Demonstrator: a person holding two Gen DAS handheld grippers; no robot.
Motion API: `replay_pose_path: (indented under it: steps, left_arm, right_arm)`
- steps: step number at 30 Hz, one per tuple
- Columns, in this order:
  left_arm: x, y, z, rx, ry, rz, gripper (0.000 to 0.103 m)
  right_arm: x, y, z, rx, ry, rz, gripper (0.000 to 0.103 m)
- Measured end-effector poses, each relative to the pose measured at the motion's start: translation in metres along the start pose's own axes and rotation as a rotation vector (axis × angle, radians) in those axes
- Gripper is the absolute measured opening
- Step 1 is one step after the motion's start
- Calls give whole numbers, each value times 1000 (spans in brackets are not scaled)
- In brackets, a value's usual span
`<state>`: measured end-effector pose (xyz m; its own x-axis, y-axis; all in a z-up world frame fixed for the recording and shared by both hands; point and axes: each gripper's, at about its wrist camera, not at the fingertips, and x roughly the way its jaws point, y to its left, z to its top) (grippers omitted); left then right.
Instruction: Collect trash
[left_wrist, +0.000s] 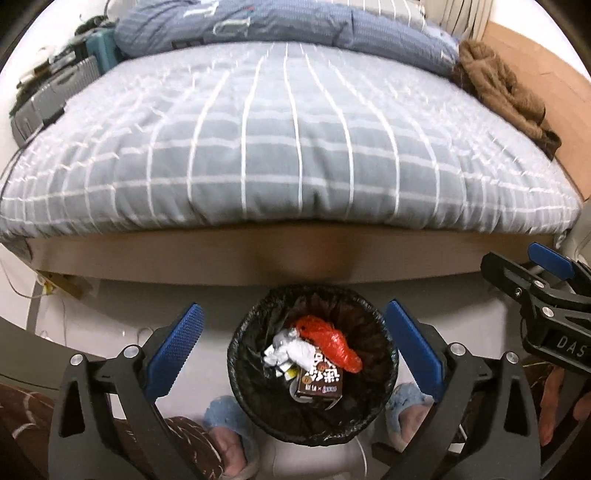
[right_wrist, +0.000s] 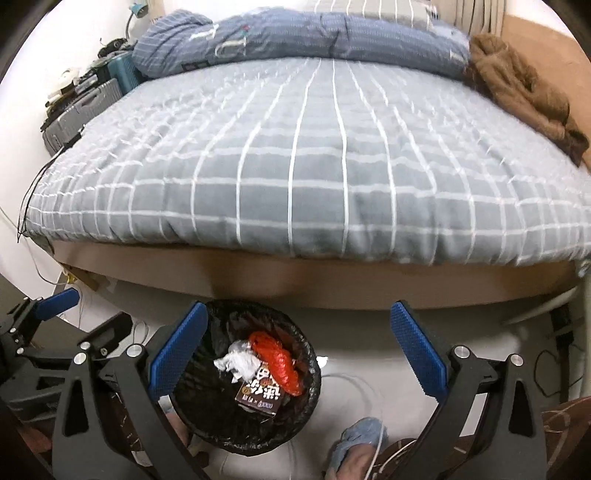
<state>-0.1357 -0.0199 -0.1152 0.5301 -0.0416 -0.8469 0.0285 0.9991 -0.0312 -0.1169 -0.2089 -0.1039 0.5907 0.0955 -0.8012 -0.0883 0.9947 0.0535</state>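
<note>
Spread fingers (left_wrist: 413, 347) above trash bin (left_wrist: 236, 354)

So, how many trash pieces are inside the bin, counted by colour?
Red bag: 1
White wrapper: 1
Brown carton: 1
Total: 3 visible in the bin; anything beneath is hidden.

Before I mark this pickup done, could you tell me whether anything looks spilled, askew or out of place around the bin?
Nothing looks spilled. The red bag, crumpled white paper and brown carton all lie inside the black-lined bin, which stands upright on the floor by the bed. Only oddity: a brown garment lies bunched at the bed's right edge.
</note>
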Motion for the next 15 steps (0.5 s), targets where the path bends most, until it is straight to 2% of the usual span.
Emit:
replay_pose_path:
  steps: [7,15]
  left_arm:
    - [-65,-5,19,-3,-107,-8,97]
    - [-115,-7,15,-10,-162,-5,97]
  right_arm:
    - [-61,7,16,-10,-106,-9,95]
    - [-114,15,11,-19,-176,-17,95]
